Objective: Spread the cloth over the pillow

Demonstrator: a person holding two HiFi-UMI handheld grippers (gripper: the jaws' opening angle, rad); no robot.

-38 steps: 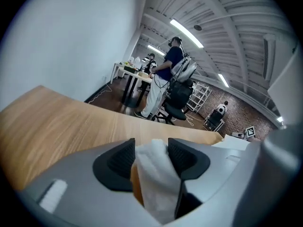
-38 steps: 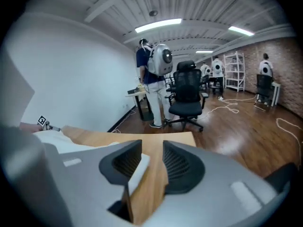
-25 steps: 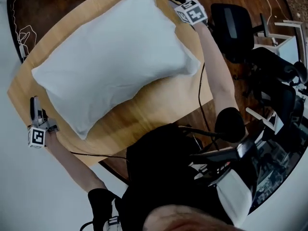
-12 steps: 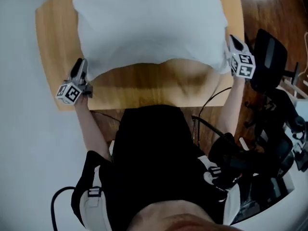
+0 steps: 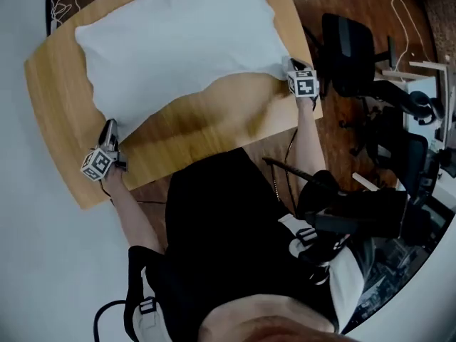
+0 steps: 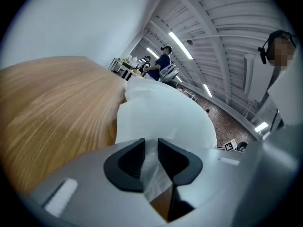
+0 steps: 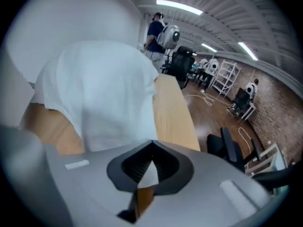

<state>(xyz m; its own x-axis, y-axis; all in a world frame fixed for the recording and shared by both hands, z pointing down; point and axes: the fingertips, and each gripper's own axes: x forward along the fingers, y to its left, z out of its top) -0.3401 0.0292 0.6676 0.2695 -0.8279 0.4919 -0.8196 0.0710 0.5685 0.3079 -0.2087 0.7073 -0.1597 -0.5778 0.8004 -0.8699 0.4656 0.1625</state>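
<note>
A white cloth (image 5: pixel 178 41) lies over the pillow, which shows only as a bulge under it, on the wooden table (image 5: pixel 214 120). Its near edge arches up between two held corners. My left gripper (image 5: pixel 109 125) is at the near left corner. In the left gripper view its jaws (image 6: pixel 151 145) have just been closing and now pinch a fold of the cloth (image 6: pixel 165 117). My right gripper (image 5: pixel 293 64) is at the near right corner by the table's right edge. Seen in the right gripper view, it (image 7: pixel 152 148) is shut on a small tip of the cloth (image 7: pixel 104 93).
A black office chair (image 5: pixel 347 45) stands close beyond the table's right edge, with more chairs and gear (image 5: pixel 406 155) further right. Loose cable (image 5: pixel 60 9) lies on the floor at the far left. The person's body is against the near table edge.
Both grippers have come in from out beside the pillow to the cloth's near corners. The right one came from the far right corner. The cloth's near edge now arches over bare wood.
</note>
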